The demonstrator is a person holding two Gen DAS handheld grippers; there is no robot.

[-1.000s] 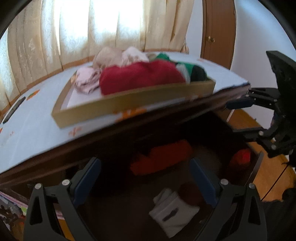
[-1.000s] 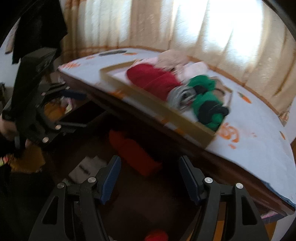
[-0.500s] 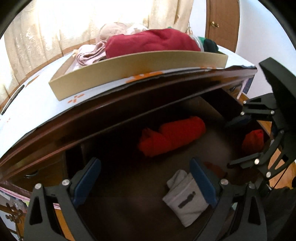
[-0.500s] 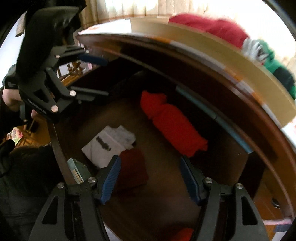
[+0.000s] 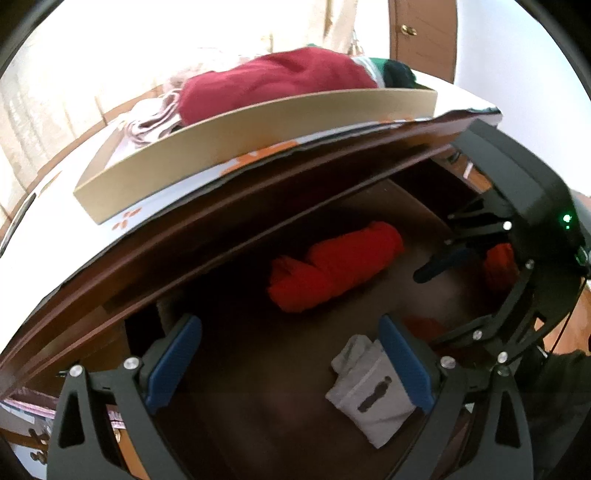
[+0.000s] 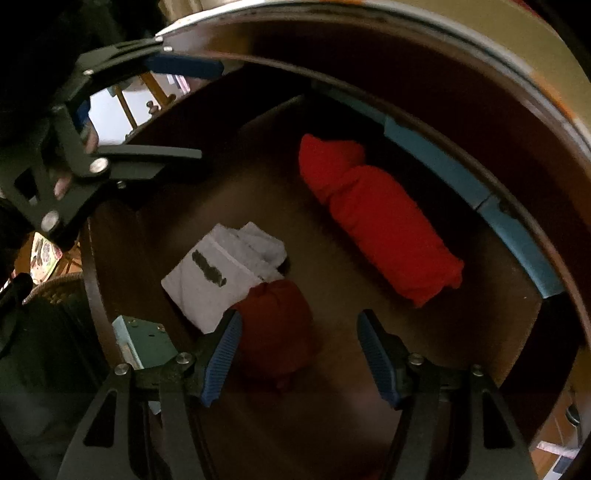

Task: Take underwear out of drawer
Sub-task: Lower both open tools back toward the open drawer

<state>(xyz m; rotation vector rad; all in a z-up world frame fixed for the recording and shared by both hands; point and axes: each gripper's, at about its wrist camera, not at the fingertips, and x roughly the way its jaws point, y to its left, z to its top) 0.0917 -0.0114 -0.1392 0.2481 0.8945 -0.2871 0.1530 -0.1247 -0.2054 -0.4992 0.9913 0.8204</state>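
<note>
Now we hold both grippers, left (image 5: 290, 365) and right (image 6: 299, 358), agape and empty over the drawer (image 6: 369, 295), above folded underwear (image 6: 212, 275)

Bright daylight floods through pale curtains (image 5: 74, 74) far beyond the jaws, washing out the window. Up and to the right of the jaws stands a brown wooden door (image 5: 424, 33) beside a plain white wall (image 5: 517, 74). Wooden flooring (image 5: 476, 177) shows to the right of the jaws.
</note>
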